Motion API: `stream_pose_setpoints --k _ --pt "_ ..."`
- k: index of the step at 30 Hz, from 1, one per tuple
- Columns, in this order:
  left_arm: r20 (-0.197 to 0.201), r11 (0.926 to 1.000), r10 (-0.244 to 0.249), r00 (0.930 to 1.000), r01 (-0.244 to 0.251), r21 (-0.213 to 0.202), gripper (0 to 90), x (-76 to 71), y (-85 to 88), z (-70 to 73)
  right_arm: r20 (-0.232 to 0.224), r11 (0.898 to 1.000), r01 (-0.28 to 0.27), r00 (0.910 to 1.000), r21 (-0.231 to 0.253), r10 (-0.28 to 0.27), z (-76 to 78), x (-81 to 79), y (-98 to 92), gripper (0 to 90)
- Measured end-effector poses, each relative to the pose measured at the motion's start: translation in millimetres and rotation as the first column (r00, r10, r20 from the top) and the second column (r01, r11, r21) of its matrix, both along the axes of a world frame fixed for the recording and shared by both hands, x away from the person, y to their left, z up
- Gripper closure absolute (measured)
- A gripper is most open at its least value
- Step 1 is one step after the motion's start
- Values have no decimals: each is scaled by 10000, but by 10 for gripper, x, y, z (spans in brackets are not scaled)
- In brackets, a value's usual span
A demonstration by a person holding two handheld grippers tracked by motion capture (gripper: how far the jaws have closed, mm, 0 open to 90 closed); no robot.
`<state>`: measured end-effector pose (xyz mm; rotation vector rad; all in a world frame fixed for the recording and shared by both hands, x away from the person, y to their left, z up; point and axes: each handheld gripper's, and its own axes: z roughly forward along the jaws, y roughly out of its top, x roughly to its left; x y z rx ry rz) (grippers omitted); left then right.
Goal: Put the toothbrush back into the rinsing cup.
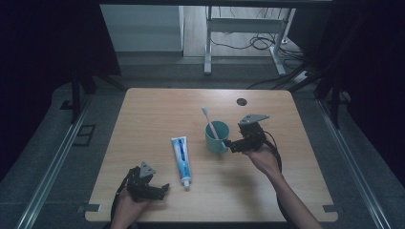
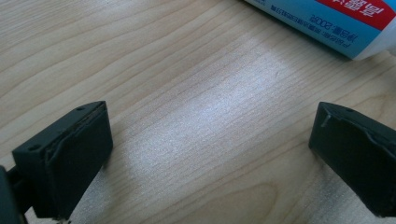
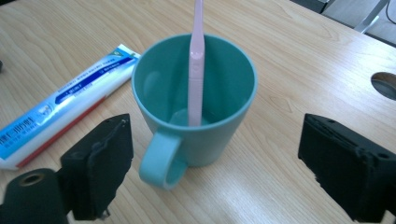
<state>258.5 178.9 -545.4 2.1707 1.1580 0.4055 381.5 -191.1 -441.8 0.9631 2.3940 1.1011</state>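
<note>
A teal mug (image 1: 217,137) (image 3: 196,100) stands upright on the wooden table (image 1: 143,109), with a pink toothbrush (image 1: 209,122) (image 3: 196,65) leaning inside it, head up. A blue and white toothpaste tube (image 1: 181,161) (image 3: 60,109) lies flat to the mug's left, cap toward the front edge. My right gripper (image 1: 229,144) (image 3: 215,163) sits just right of the mug, open, its jaws wide on either side of the handle without touching it. My left gripper (image 1: 162,190) (image 2: 210,154) rests low near the front left edge, open over bare wood, with the tube's (image 2: 345,23) end just beyond it.
A round cable hole (image 1: 242,101) (image 3: 385,84) lies in the table's far right part. Beyond the far edge stand a white desk frame (image 1: 248,33) and loose cables on the floor. Metal rails run along both sides of the table.
</note>
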Motion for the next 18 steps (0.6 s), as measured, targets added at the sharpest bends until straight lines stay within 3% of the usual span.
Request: stream_pose_setpoints --k 7,14,18 --pt "-6 10000 6 10000 -6 -1 0 -1 0 0 92 9997 -6 10000 -241 9 -7 -58 -57 33" --pt "-10 10000 16 10000 -16 -8 0 -1 -1 0 393 9946 -117 9991 -1027 158 -22 -153 -98 0" --pt "-9 10000 21 10000 -21 -12 0 -1 -2 0 423 9927 -146 9989 -1194 198 -30 -182 -116 0"
